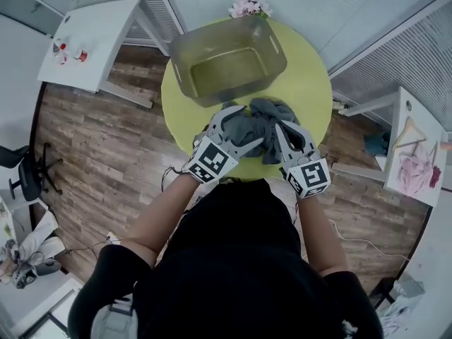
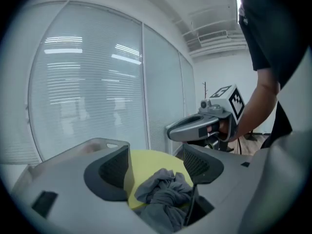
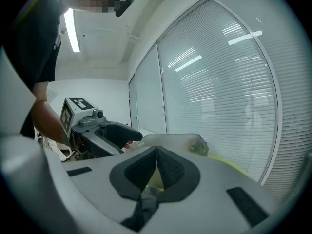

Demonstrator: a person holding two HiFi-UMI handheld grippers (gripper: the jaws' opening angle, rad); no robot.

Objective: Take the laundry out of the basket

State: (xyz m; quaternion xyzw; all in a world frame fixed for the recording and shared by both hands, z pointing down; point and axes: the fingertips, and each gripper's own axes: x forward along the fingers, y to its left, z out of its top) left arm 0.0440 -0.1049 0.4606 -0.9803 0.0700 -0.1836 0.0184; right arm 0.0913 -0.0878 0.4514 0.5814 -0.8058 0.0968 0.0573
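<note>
A grey cloth [image 1: 267, 121] is bunched on the round yellow-green table [image 1: 311, 83], just in front of the grey translucent basket [image 1: 180, 69], whose inside looks empty. My left gripper [image 1: 236, 122] is at the cloth's left side. In the left gripper view its jaws [image 2: 156, 160] stand wide apart, with the cloth [image 2: 163, 191] low between them and the pads not pressing on it. My right gripper [image 1: 282, 129] is at the cloth's right side. In the right gripper view it [image 3: 157, 152] is shut, tips together, with grey cloth [image 3: 148, 203] pinched below them.
Pink flowers [image 1: 248, 7] sit behind the basket. A white table [image 1: 92, 41] with small items is at the upper left. A white desk [image 1: 417, 154] with a hanger and pink cloth is at the right. An office chair [image 1: 28, 171] stands on the wood floor. Blinds cover the windows.
</note>
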